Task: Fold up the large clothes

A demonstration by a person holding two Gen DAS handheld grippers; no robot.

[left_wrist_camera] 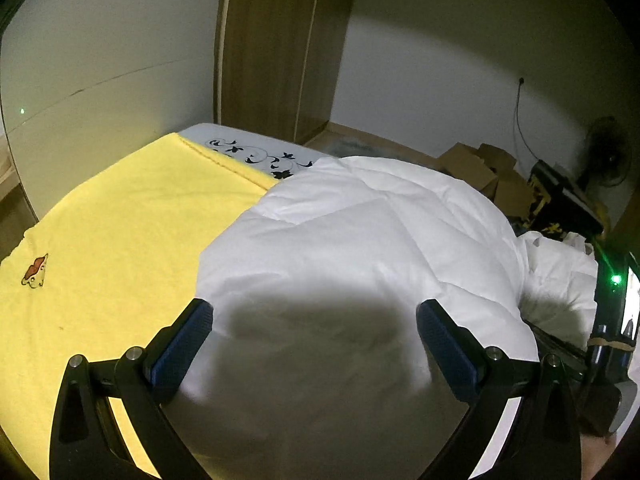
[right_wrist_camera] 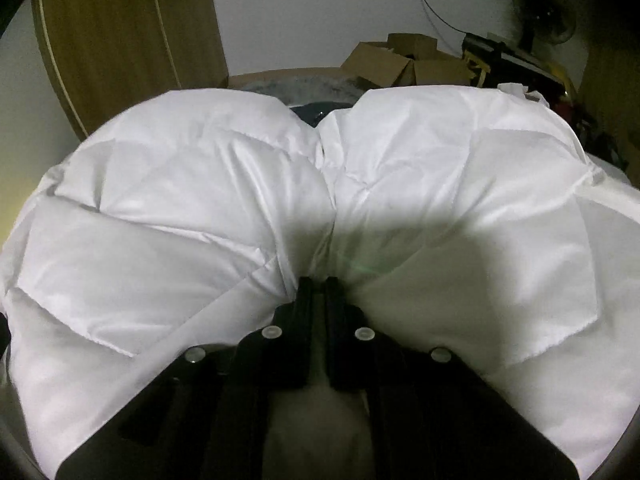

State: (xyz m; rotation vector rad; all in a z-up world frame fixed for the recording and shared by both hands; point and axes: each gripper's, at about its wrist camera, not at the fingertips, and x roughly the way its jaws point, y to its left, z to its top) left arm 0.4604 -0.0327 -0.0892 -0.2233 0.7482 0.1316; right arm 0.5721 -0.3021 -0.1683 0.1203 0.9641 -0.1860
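A large white quilted padded garment (left_wrist_camera: 360, 240) lies bunched on the bed over a yellow sheet (left_wrist_camera: 120, 240). My left gripper (left_wrist_camera: 314, 312) is open just above it, its blue-padded fingers (left_wrist_camera: 188, 340) spread wide on either side of the white fabric. In the right wrist view the same white garment (right_wrist_camera: 200, 208) fills the frame in two puffed halves. My right gripper (right_wrist_camera: 319, 282) is shut on a pinched fold of the garment where the two halves meet.
A wooden wardrobe (left_wrist_camera: 280, 40) stands against the white wall behind the bed. Cardboard boxes (left_wrist_camera: 476, 168), a fan (left_wrist_camera: 608, 152) and dark clutter sit on the floor at the right. A mattress with a black floral print (left_wrist_camera: 256, 152) shows beyond the yellow sheet.
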